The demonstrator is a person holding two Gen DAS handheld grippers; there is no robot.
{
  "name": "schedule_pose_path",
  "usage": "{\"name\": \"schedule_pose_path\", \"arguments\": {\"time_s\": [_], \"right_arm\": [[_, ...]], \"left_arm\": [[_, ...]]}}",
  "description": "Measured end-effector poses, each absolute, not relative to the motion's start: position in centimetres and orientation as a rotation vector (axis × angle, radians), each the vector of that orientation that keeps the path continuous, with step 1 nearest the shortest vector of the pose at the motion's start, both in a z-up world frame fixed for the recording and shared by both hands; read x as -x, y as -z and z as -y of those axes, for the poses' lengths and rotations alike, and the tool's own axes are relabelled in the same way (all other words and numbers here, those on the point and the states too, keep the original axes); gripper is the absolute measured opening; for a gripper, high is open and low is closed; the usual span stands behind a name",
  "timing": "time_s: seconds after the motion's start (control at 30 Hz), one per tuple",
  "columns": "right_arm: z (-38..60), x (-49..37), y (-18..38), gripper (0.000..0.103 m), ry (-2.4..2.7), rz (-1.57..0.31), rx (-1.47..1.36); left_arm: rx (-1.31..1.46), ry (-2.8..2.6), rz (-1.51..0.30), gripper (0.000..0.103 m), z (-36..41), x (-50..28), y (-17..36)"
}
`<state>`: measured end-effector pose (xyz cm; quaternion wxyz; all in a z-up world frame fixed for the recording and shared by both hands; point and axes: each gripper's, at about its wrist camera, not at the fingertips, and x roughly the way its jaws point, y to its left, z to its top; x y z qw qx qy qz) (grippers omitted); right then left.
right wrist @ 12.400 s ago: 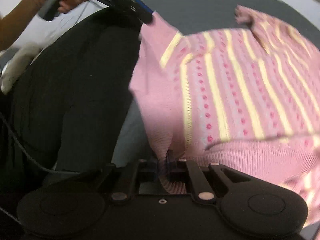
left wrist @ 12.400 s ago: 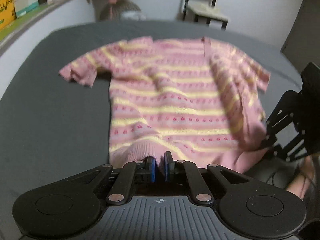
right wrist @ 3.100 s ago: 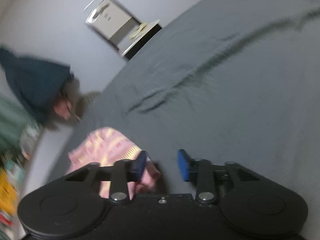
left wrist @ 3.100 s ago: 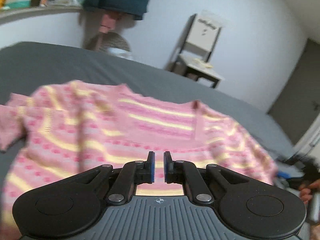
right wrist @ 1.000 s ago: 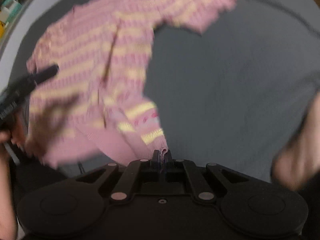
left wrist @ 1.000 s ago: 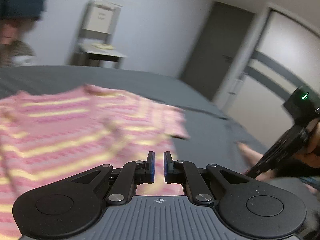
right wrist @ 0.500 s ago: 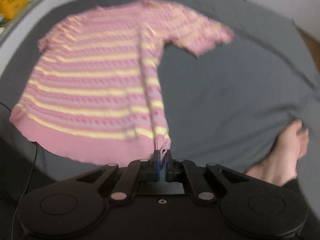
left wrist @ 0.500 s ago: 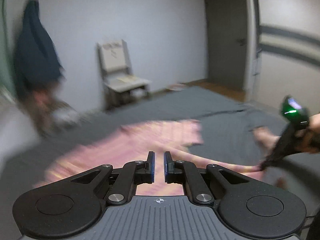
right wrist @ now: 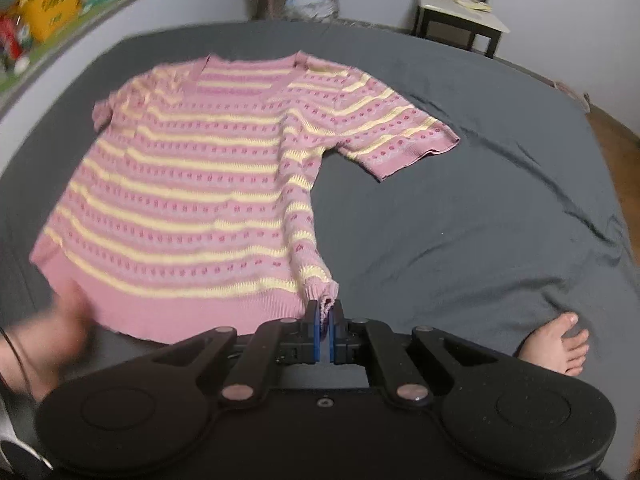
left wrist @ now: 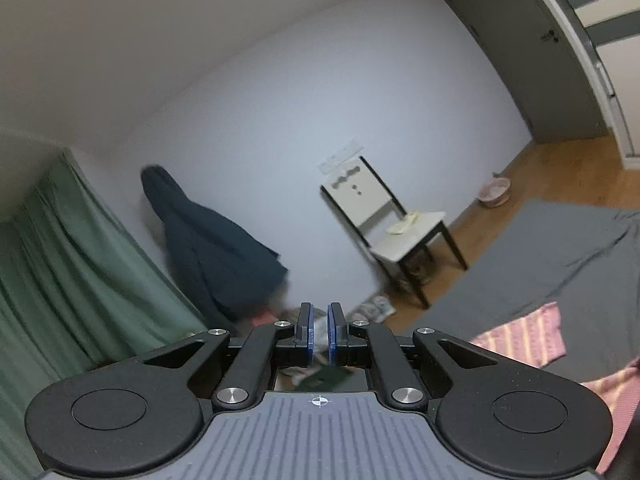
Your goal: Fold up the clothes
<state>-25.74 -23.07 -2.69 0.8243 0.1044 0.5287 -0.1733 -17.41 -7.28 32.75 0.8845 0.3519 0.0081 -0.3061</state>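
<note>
A pink knitted short-sleeved sweater with yellow stripes and red dots lies spread flat on the dark grey bedsheet, neckline toward the far edge and ribbed hem toward the near edge. Its right sleeve stretches out toward the bed's right side. The right gripper points steeply down at the near edge with its blue pads pressed together on the bunched near right corner of the hem, which rises slightly off the sheet. A blurred hand shows at the near left edge, probably the one carrying the other tool. A bare foot rests on the sheet at the near right.

The left gripper is raised and aimed at the white wall, jaws nearly closed with a narrow gap and nothing between them. A white chair with black legs stands beyond the bed's far edge.
</note>
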Motion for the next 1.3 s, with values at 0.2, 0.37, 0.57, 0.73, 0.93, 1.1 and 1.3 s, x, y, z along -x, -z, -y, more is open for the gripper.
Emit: {"name": "schedule_pose_path", "arguments": {"time_s": [0.2, 0.37, 0.57, 0.73, 0.93, 1.1, 1.3], "right_arm": [[19.0, 24.8, 6.7, 0.005, 0.258, -1.314, -0.191], [17.7, 26.2, 13.0, 0.003, 0.299, -1.468, -0.145], [19.0, 25.7, 10.9, 0.029, 0.31, -1.397, -0.275], [26.2, 21.6, 5.8, 0.043, 0.41, -1.046, -0.512], [37.0, 17.9, 12.5, 0.049, 0.534, -0.766, -0.927], [43.6, 18.2, 17.8, 0.049, 0.688, -0.581, -1.089], [49.9, 17.2, 19.2, 0.049, 0.65, -0.45, -1.045]], "left_arm": [[-0.828, 0.657, -0.112, 0.007, 10.8, 19.1, -32.3], [-0.931, 0.721, -0.315, 0.007, 9.3, 17.9, -20.5], [-0.91, 0.76, -0.604, 0.007, 5.3, 13.3, -5.9], [-0.817, 0.817, -0.737, 0.007, 4.1, 9.9, 2.9], [-0.41, 1.037, -0.732, 0.007, 7.5, 9.0, 6.5], [-0.019, 1.196, -0.768, 0.007, 11.5, 9.5, 11.0], [-0.02, 1.307, -0.649, 0.007, 16.3, 12.5, 14.2]]}}
